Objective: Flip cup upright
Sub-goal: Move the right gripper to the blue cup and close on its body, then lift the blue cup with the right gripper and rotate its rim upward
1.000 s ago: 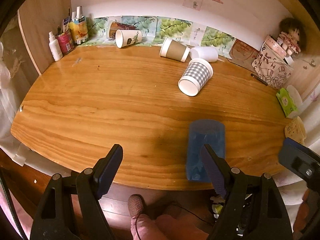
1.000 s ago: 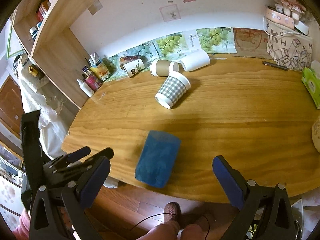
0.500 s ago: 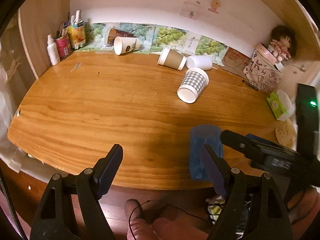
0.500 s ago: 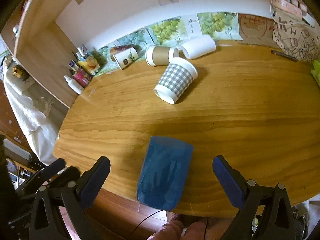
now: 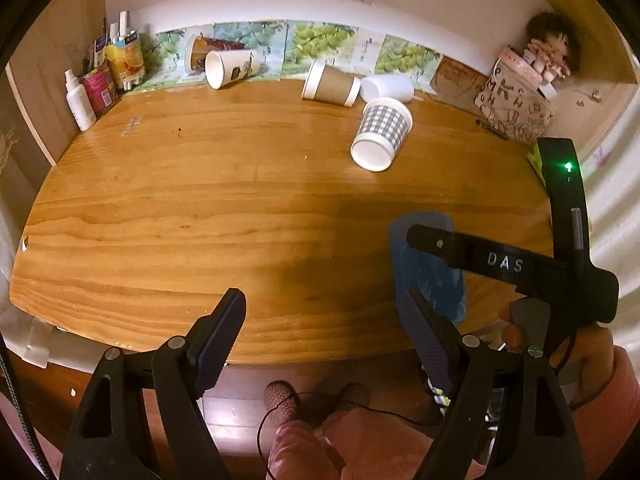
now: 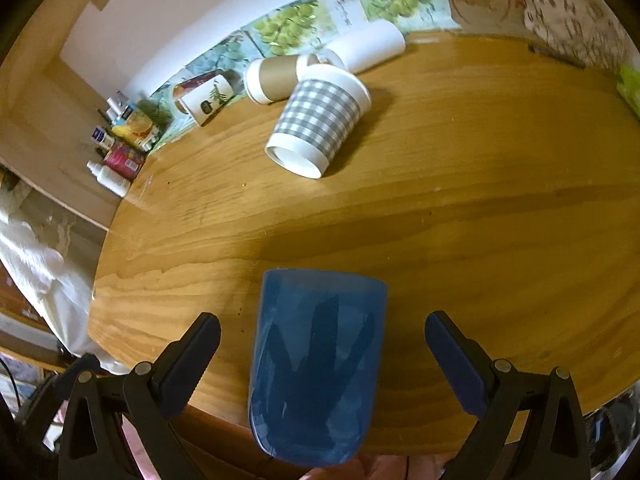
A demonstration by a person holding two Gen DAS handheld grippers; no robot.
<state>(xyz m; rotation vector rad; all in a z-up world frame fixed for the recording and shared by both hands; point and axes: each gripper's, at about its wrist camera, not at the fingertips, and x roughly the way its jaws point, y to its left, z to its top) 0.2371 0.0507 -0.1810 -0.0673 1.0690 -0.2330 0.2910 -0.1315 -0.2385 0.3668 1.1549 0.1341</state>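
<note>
A translucent blue cup [image 6: 316, 364] lies on its side at the near edge of the wooden table [image 6: 460, 216]. Its mouth faces me in the right wrist view. My right gripper [image 6: 320, 356] is open, with one finger on each side of the cup and apart from it. In the left wrist view the blue cup [image 5: 430, 268] lies at the right, partly hidden by the right gripper's black body [image 5: 520, 268]. My left gripper [image 5: 324, 340] is open and empty over the table's near edge, left of the cup.
A checked paper cup [image 6: 320, 120], a brown cup [image 6: 276, 78], a white cup [image 6: 368, 46] and a printed cup [image 6: 206, 98] lie on their sides further back. Bottles [image 5: 100, 84] stand at the back left. A patterned bag and a doll [image 5: 532, 92] are at the back right.
My right gripper has moved forward and down, so its fingers now flank the blue cup. Its body has come further into the left wrist view. The cup has not moved.
</note>
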